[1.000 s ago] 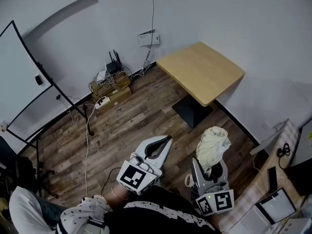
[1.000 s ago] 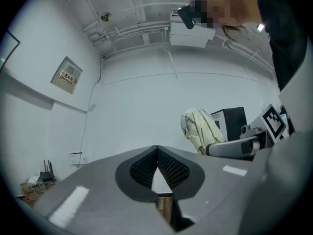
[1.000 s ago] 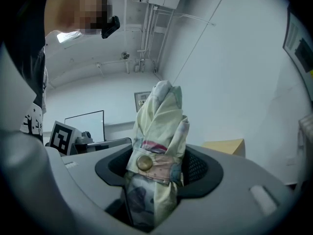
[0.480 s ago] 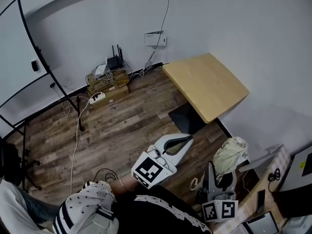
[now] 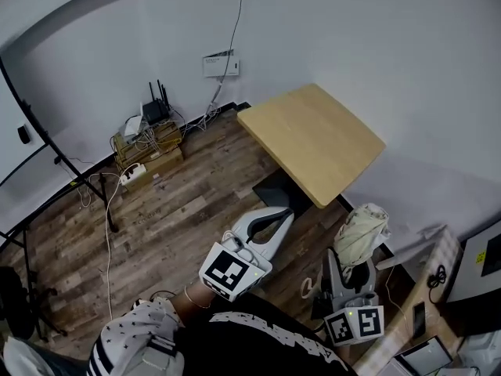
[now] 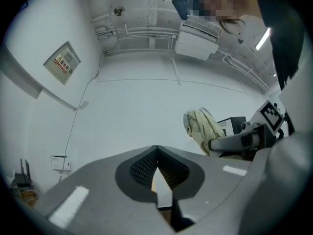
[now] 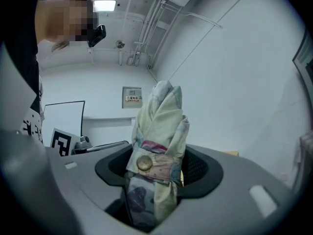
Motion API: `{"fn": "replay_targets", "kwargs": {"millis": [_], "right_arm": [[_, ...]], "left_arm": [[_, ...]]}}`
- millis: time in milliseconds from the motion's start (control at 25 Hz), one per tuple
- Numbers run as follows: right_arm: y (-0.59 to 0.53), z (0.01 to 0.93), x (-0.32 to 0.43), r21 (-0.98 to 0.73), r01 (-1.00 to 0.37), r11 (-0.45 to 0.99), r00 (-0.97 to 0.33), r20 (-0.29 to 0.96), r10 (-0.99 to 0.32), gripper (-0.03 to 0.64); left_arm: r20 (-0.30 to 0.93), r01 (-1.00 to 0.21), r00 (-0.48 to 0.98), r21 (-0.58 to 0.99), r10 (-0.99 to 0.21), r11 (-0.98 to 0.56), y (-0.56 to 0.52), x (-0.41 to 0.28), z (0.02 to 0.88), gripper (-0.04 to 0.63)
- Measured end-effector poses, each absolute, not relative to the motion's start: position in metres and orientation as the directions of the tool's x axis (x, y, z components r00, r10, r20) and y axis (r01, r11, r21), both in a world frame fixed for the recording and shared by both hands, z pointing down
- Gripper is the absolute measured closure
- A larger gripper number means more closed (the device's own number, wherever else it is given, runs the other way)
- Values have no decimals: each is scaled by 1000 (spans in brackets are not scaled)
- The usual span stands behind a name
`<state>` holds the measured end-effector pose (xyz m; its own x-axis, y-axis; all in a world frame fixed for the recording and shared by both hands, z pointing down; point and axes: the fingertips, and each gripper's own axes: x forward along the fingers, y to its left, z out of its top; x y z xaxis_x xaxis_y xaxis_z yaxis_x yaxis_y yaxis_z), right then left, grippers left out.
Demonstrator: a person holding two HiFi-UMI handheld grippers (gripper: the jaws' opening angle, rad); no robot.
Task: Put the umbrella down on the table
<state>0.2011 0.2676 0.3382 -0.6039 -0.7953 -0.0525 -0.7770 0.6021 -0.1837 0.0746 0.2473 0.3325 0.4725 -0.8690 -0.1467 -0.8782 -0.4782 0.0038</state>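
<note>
Folded cream fabric umbrella (image 5: 360, 233), squarish wooden table (image 5: 313, 143)

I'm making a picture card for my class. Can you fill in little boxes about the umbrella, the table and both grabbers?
umbrella: folded, pale, strap buttoned round it
right gripper: shut on the umbrella, which sticks out past its jaws
left gripper: jaws together, nothing in them
table: wooden top, bare, beside the white wall
umbrella on table: not yet; it is held in the air, apart from the table
</note>
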Motion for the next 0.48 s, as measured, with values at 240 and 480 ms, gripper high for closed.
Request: {"fn": "replay_targets", "kwargs": {"millis": [240,480], "right_arm": [[231,337,169,-193,-782,592,-594,-57,-803,330],[201,338,125,-203,-793,574,-578,-48,-815,330]], "left_arm": [[-161,-889,452,-9,-877,-457,217,30,331,595],[-142,-889,450,22,-882,-457,191,-18,337,595]]}}
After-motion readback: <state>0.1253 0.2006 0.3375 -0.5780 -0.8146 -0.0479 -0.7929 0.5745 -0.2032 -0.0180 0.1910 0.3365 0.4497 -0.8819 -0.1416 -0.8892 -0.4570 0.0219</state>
